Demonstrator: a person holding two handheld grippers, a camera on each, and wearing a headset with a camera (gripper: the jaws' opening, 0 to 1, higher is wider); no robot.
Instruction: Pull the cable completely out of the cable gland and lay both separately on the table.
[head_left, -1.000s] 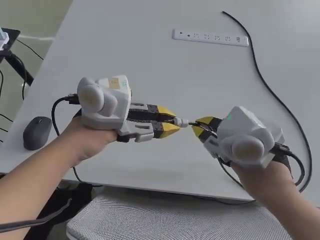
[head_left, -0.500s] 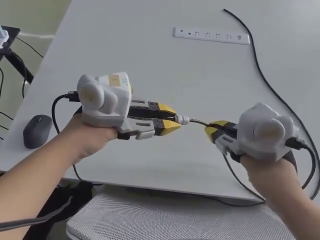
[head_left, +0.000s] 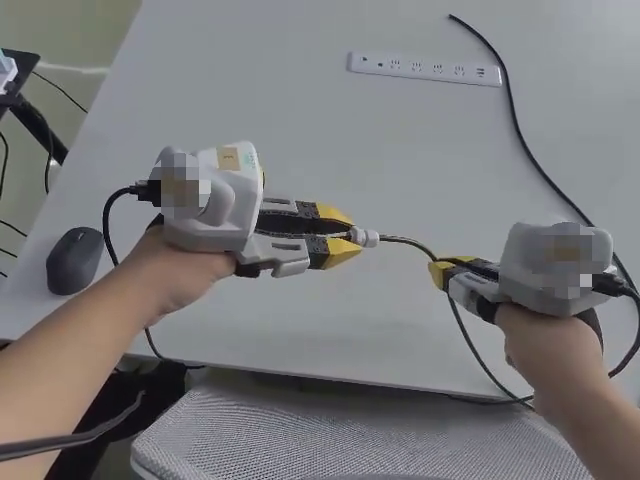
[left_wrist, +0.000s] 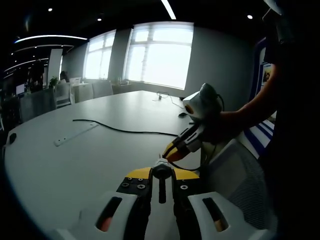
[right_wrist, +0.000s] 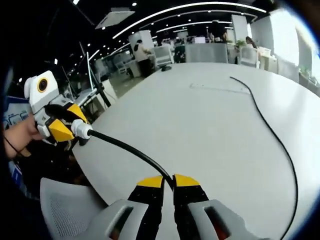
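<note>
My left gripper (head_left: 348, 242) is shut on a small white cable gland (head_left: 364, 238), held above the table's near edge. A black cable (head_left: 408, 243) runs out of the gland to the right and into my right gripper (head_left: 440, 271), which is shut on it. The left gripper view has the gland (left_wrist: 161, 168) between my left gripper's (left_wrist: 161, 175) yellow tips, with the right gripper (left_wrist: 172, 151) beyond. From the right gripper (right_wrist: 168, 182), the cable (right_wrist: 127, 148) stretches across to the gland (right_wrist: 81, 131) and the left gripper (right_wrist: 62, 127).
A white power strip (head_left: 424, 69) lies at the back of the grey table (head_left: 300, 120), with a long black cord (head_left: 530, 160) curving down the right side. A grey mouse (head_left: 73, 262) sits at the left edge. A mesh chair (head_left: 300, 440) stands below.
My right gripper has moved to the right, away from the left one, drawing more black cable out of the gland. The left gripper has stayed in place.
</note>
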